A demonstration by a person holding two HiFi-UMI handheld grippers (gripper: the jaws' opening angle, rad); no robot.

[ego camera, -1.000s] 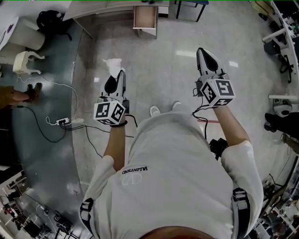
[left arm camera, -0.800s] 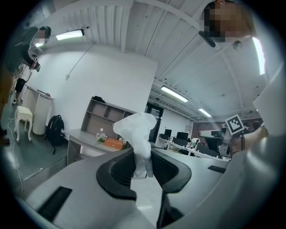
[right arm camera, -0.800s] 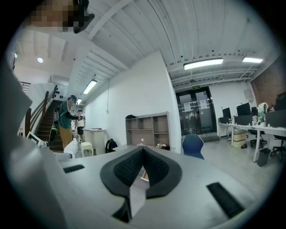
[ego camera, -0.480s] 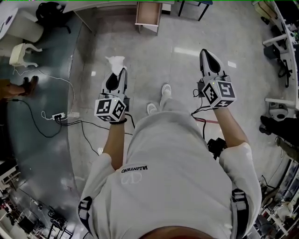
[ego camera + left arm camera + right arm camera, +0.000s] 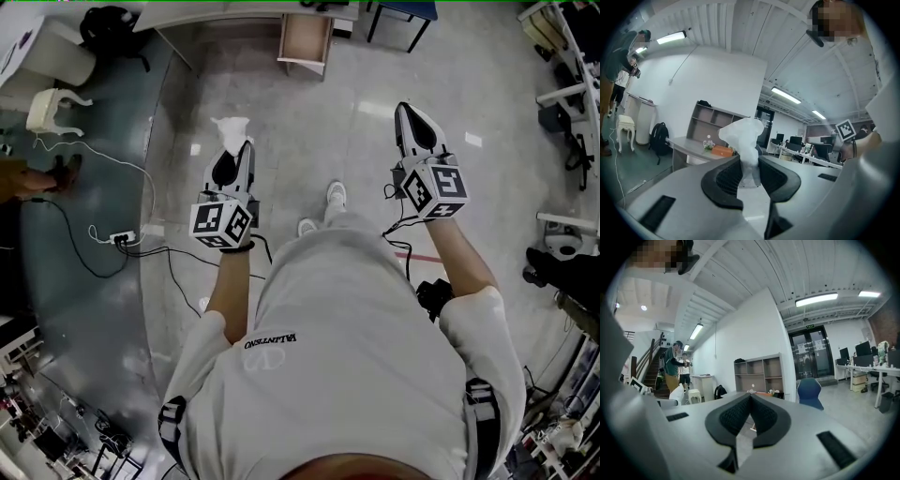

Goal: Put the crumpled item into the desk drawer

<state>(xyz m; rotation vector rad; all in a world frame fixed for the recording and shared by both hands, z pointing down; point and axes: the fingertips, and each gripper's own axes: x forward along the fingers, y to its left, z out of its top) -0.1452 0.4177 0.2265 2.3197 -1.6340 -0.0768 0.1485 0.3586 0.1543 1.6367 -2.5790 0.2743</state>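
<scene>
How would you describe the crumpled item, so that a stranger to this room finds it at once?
Start from the person in the white shirt on the grey floor. Their left hand-held gripper pinches it: a white crumpled wad sticking out past the jaws. The right hand-held gripper holds nothing.

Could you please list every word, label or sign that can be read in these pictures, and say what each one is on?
"VALENTINO": printed on the person's white T-shirt, upside down in the head view.
Small green sign above the glass double doors: too small to read.
Nothing else is legible.
</scene>
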